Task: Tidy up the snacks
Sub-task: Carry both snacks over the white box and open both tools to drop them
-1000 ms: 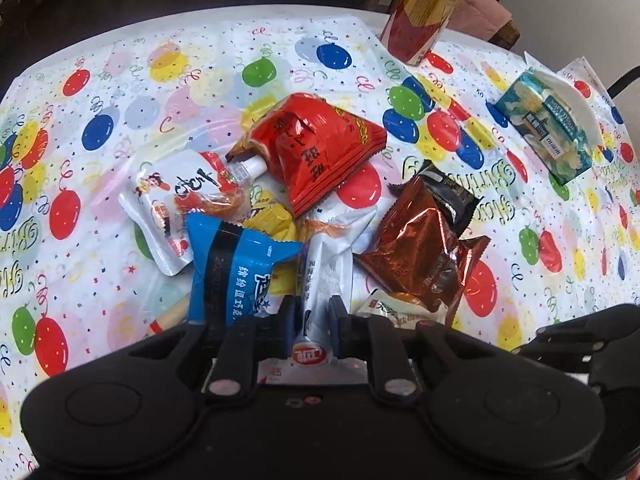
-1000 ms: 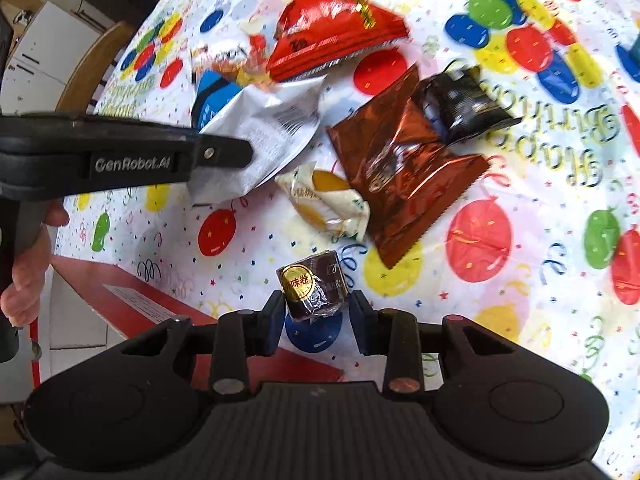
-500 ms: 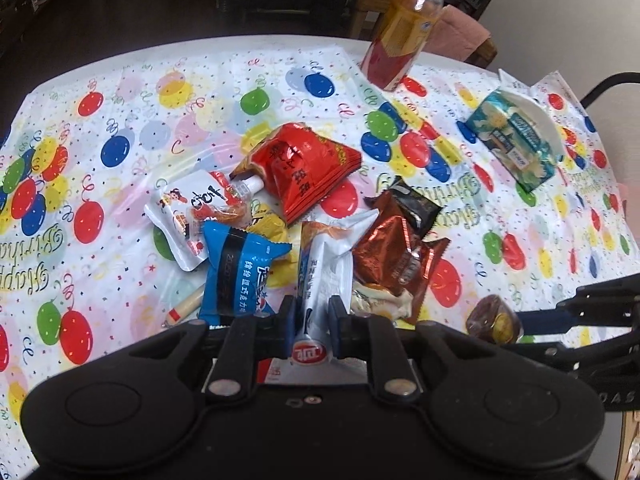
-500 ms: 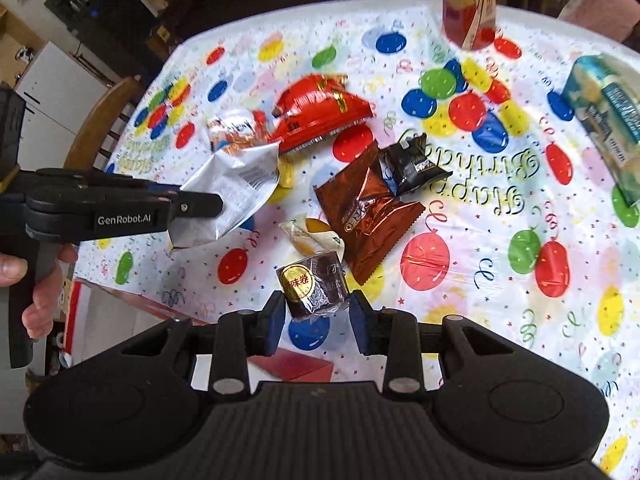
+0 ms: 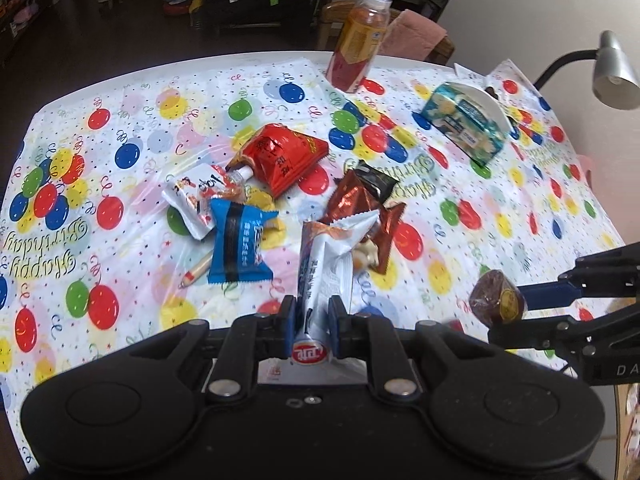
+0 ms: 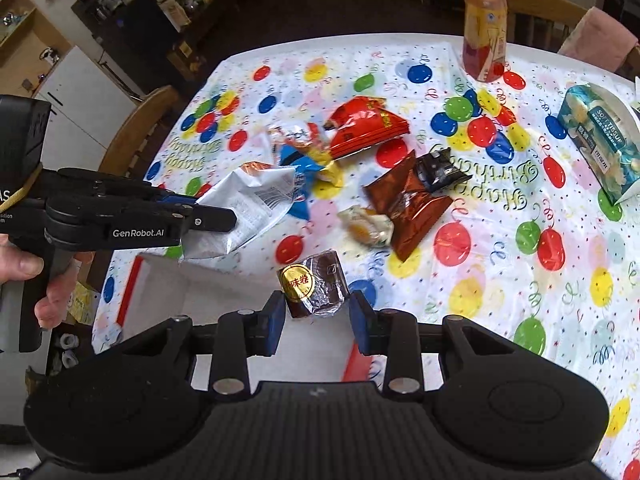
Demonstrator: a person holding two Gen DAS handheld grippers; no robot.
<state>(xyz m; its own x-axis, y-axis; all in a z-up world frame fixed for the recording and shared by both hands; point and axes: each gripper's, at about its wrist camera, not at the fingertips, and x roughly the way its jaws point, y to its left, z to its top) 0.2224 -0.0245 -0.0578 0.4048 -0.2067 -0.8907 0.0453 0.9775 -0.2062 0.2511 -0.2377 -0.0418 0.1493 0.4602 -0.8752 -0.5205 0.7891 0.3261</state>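
My left gripper (image 5: 312, 312) is shut on a white and silver snack packet (image 5: 328, 256), held up off the table. The right wrist view shows the same packet (image 6: 248, 208) hanging from the left gripper (image 6: 224, 220), with a hand on its handle. My right gripper (image 6: 316, 312) is shut on a small brown wrapped cake roll (image 6: 312, 290) with a gold sticker. It hangs over an open red and white box (image 6: 168, 280) at the table's near edge. On the balloon-print tablecloth (image 5: 120, 128) lie a red packet (image 5: 280, 156), a blue packet (image 5: 236, 248) and a brown foil packet (image 5: 352, 204).
A juice bottle (image 5: 358, 52) stands at the far edge and a soft tissue pack (image 5: 464, 124) at the far right. A black packet (image 5: 376, 180), a spouted pouch (image 5: 192, 200) and a small pale wrapped sweet (image 6: 366, 228) lie in the pile. A wooden chair (image 6: 136, 132) stands left.
Both grippers have risen and drawn back from the pile toward the near edge, each keeping its snack. The red and white box has come into view under the right gripper.
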